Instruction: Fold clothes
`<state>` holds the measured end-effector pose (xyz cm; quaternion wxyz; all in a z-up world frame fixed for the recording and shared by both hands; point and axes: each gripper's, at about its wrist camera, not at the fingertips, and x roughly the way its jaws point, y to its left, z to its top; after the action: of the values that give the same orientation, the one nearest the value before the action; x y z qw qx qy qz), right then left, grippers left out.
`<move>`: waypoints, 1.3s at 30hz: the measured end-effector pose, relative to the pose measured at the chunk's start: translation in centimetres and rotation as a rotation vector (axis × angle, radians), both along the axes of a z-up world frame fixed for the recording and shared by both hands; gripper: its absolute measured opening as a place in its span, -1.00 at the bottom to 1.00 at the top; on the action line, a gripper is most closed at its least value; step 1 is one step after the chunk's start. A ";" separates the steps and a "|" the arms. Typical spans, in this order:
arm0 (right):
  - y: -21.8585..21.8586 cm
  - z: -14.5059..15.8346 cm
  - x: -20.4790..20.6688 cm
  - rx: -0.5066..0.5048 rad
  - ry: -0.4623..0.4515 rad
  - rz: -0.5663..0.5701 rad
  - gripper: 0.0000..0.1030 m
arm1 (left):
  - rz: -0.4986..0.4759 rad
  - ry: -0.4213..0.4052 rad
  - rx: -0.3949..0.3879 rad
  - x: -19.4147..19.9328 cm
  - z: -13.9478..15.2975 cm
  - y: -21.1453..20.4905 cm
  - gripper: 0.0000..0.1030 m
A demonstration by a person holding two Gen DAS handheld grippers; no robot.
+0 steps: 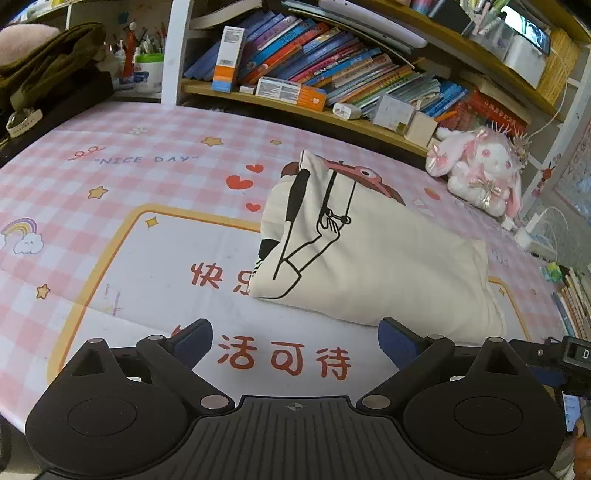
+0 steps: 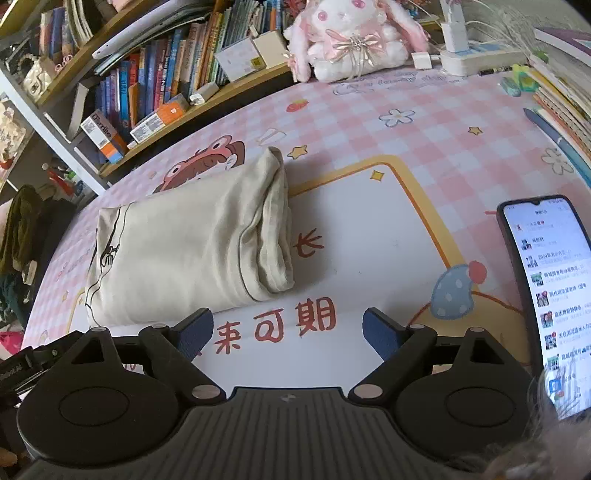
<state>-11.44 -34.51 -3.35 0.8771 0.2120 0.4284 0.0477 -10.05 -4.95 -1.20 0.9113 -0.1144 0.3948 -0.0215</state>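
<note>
A cream garment (image 1: 373, 254) with a black line drawing lies folded into a compact bundle on the pink checked table mat (image 1: 122, 173). In the right wrist view the same garment (image 2: 184, 254) lies ahead and to the left, its folded edges facing right. My left gripper (image 1: 295, 341) is open and empty, just short of the garment's near edge. My right gripper (image 2: 288, 332) is open and empty, just in front of the garment's near right corner, above the mat (image 2: 369, 229).
A bookshelf (image 1: 314, 66) full of books lines the back. A pink plush rabbit (image 1: 480, 170) sits at the back right, also in the right wrist view (image 2: 351, 33). A lit phone (image 2: 550, 288) lies at right. Dark clothes (image 1: 48, 74) are piled at the far left. A power strip (image 2: 476, 55) and stacked books (image 2: 561, 96) stand at right.
</note>
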 end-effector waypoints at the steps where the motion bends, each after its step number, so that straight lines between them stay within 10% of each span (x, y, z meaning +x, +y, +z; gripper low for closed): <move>1: 0.0 0.0 0.0 0.002 0.001 -0.002 0.70 | -0.002 0.000 0.000 -0.1 0.0 0.0 0.90; 24: 1.8 -0.2 4.3 0.106 0.017 -0.139 0.70 | -0.073 0.016 -0.190 7.8 -1.1 6.7 0.86; 35: 1.1 -1.5 7.6 0.206 0.060 -0.203 0.17 | -0.149 0.124 -0.352 13.1 -3.9 7.4 0.51; 39: 1.3 -1.6 7.8 0.206 0.064 -0.206 0.01 | -0.169 0.158 -0.369 13.7 -4.1 6.5 -0.12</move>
<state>-3.61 -33.17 -4.91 0.8368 0.3450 0.4251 -0.0060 3.63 1.55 -5.26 0.8361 -0.2469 0.4628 -0.1607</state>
